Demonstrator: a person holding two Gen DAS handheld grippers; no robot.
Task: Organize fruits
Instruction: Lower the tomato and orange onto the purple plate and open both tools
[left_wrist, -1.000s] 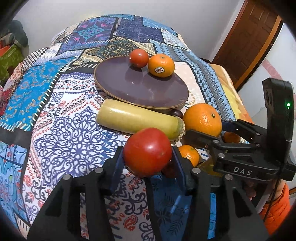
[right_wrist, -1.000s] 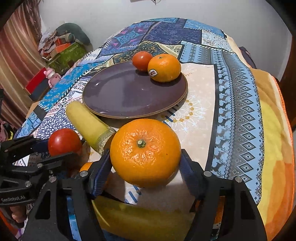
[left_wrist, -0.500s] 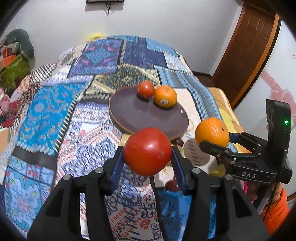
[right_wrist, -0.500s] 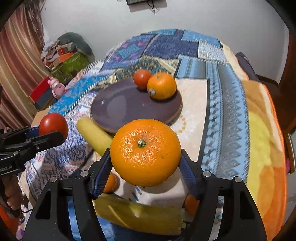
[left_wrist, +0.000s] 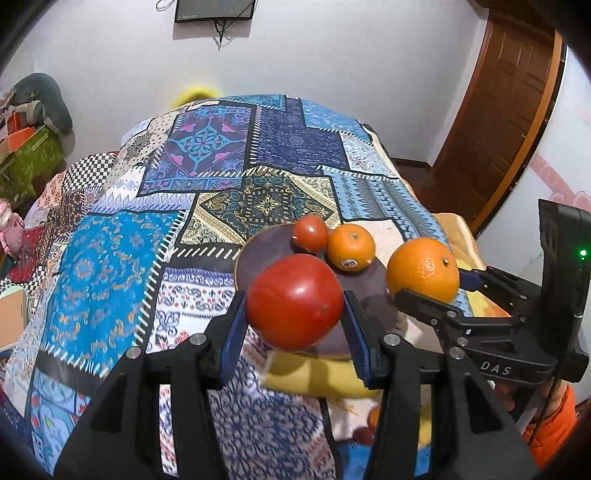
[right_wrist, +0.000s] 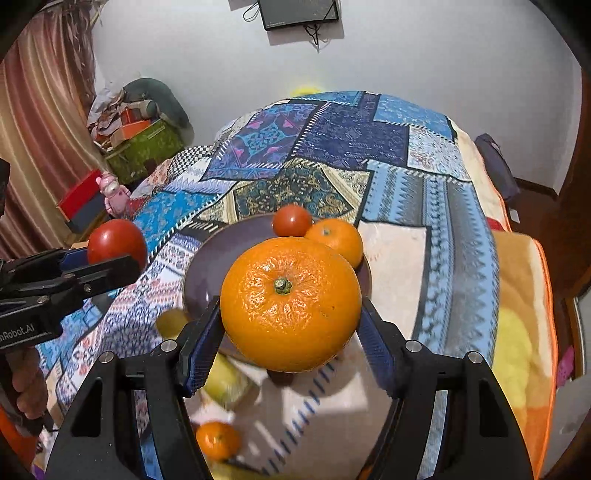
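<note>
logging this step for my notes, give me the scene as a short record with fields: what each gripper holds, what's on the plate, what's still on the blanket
left gripper: shut on large tomato, held in the air
right gripper: shut on large orange, held in the air
plate: dark purple, on the patchwork blanket
on plate: small tomato and stickered orange, side by side at the far edge
still on blanket: small orange near the camera; blurred yellow-green item beside the plate
</note>
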